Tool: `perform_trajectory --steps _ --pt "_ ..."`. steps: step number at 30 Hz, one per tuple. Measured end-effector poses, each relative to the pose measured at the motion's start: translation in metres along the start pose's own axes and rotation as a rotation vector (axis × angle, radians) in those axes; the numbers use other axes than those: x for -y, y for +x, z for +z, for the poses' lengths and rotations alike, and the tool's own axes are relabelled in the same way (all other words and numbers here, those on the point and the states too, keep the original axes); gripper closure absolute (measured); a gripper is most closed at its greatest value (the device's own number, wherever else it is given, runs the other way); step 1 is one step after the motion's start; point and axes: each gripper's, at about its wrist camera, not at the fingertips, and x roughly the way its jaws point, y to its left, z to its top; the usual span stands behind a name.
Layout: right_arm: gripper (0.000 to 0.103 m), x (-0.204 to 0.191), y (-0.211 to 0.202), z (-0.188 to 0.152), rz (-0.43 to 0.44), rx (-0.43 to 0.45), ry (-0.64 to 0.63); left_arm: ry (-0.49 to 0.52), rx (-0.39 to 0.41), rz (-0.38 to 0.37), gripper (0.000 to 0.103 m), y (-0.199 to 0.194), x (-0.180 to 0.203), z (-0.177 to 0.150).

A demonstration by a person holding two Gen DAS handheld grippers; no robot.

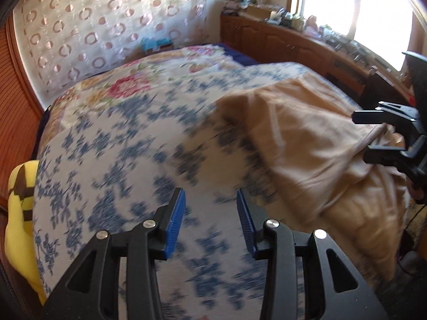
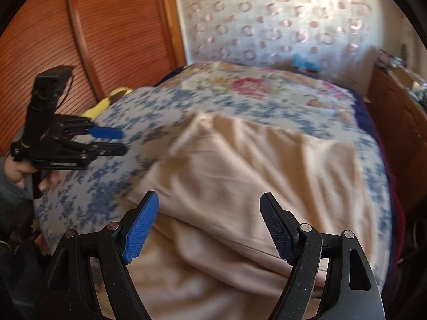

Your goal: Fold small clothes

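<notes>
A beige garment (image 1: 299,138) lies rumpled on the blue-flowered bedspread (image 1: 120,146) and hangs over the bed's near edge. My left gripper (image 1: 210,194) hovers over bare bedspread to the garment's left, open with nothing between its blue pads. In the right wrist view a hand (image 2: 21,170) holds the left gripper (image 2: 122,141) at the far left, clear of the cloth. My right gripper (image 2: 210,197) stands open wide just above the beige garment (image 2: 240,173) near its front edge. In the left wrist view the right gripper (image 1: 363,134) has a fold of cloth showing between its fingers, not pinched.
A pink-flowered quilt (image 1: 128,85) covers the far half of the bed. A yellow cushion (image 1: 20,213) sits at the bed's left edge by a ribbed wooden panel (image 2: 120,26). A cluttered wooden cabinet (image 1: 280,37) runs under the bright window on the right.
</notes>
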Motion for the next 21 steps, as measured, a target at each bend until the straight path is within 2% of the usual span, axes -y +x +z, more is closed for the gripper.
perform_trajectory --steps 7,15,18,19,20,21 --pt "0.023 -0.039 0.039 0.009 0.047 -0.094 -0.076 -0.016 -0.013 0.008 0.065 0.013 -0.017 -0.019" --pt "0.023 -0.061 0.068 0.007 0.036 -0.177 -0.186 -0.032 0.046 0.018 0.064 0.013 -0.018 -0.028" --pt "0.035 -0.061 0.073 0.002 0.003 -0.184 -0.221 -0.039 0.045 0.022 0.063 0.014 -0.016 -0.028" --pt "0.045 -0.060 0.072 0.001 0.001 -0.178 -0.225 -0.040 0.045 0.025 0.062 0.014 -0.015 -0.029" --pt "0.070 -0.058 0.070 0.001 0.003 -0.167 -0.217 -0.040 0.045 0.030 0.061 0.014 -0.014 -0.029" --pt "0.082 -0.053 0.068 0.002 0.005 -0.153 -0.200 -0.041 0.044 0.034 0.061 0.014 -0.013 -0.029"
